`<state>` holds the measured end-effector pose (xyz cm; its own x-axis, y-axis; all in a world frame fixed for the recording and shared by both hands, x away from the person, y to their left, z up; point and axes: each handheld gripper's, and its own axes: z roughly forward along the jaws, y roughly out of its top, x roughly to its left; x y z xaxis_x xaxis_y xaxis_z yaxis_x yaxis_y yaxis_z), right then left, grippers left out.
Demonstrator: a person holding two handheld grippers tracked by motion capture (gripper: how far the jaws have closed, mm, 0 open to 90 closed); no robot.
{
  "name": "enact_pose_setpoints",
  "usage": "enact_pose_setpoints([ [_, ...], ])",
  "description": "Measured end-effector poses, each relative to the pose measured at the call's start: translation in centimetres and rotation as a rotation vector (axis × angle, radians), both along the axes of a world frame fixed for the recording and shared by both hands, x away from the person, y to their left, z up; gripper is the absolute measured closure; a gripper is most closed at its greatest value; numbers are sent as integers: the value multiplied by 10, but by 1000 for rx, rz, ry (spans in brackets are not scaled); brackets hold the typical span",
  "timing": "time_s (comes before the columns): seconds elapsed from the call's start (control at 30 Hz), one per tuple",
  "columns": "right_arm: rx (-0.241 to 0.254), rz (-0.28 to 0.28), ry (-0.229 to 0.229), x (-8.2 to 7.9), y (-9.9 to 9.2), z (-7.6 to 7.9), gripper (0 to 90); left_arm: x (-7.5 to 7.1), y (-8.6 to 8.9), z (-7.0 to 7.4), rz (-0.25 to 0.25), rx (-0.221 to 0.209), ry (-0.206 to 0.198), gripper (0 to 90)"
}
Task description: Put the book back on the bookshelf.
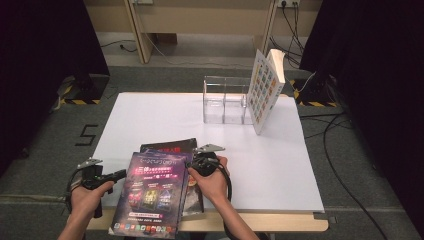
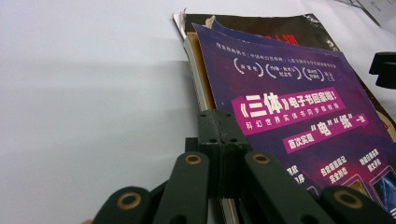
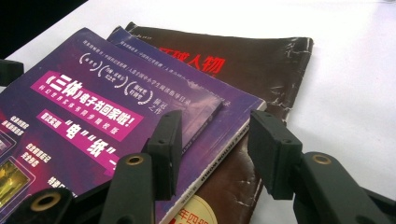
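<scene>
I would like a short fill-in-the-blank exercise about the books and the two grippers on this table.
1. The left gripper is shut on the ____ edge of the purple book.
2. The purple book lies on top of a ____ magazine with red letters.
3. The right gripper has its jaws ____ around the purple book's spine.
4. A white book leans against the clear ____.

Missing words: left; dark; open; holder

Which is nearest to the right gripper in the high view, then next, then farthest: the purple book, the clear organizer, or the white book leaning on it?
1. Purple book, right beside the right gripper.
2. Clear organizer, far side, mid-table.
3. White book, far right, leaning on the organizer.
</scene>
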<state>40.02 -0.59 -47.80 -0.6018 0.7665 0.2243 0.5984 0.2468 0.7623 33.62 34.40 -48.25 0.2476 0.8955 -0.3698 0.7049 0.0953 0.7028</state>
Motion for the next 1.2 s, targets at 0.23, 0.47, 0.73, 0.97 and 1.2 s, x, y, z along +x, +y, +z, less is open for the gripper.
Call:
enact_pose_setpoints([
  [0.23, -4, 10, 12, 1, 4, -3, 550, -1, 1, 2, -2, -14, -7, 893],
  [0.47, -5, 14, 9, 0, 6, -1, 549, 0, 0, 2, 2, -16, -7, 894],
  [0.73, -3, 18, 17, 1, 9, -4, 548, 3, -2, -1, -2, -12, 13, 896],
  [0.97, -6, 17, 21, 4, 11, -5, 541, 4, -4, -1, -6, 12, 15, 898],
  [1.2, -5, 18, 23, 7, 14, -5, 530, 5, -6, -1, -11, 8, 12, 898],
])
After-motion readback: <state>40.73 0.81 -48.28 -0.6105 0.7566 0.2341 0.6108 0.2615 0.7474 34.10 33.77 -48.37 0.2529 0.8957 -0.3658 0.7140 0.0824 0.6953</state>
